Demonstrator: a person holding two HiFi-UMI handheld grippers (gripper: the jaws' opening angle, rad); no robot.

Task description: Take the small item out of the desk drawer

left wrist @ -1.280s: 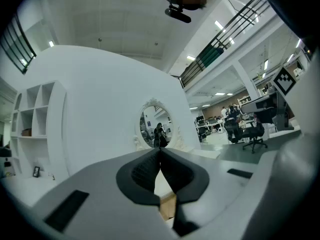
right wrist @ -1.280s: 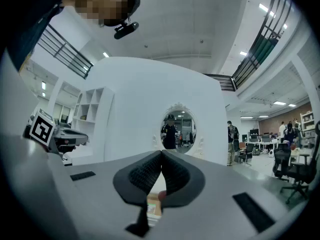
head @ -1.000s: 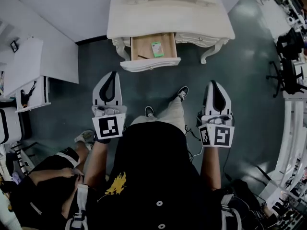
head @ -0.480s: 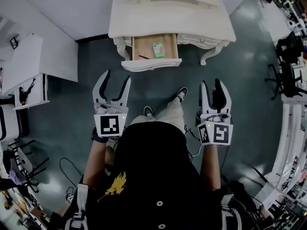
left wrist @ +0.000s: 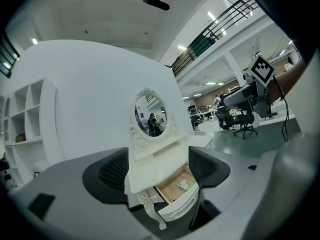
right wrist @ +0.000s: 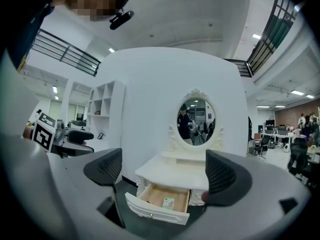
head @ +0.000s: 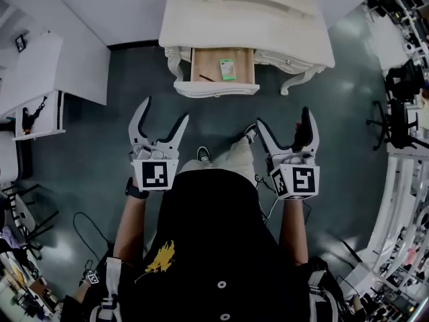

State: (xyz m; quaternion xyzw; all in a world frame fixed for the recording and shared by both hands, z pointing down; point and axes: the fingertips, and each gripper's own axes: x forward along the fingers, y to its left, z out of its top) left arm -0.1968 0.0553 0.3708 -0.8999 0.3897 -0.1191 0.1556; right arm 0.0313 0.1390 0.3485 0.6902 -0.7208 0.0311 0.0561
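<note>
In the open drawer (head: 216, 88) of the white bench (head: 194, 25), a small green item (head: 227, 68) lies flat toward the right side. A thin dark stick (head: 206, 78) lies to its left. Both grippers are held over the floor, well short of the drawer. Left gripper (head: 164, 113): jaws opening, spread wide, nothing between them. Right gripper (head: 285, 119): jaws opening, spread wide, likewise empty. An oval mirror (right wrist: 196, 120) stands at the bench's back.
</note>
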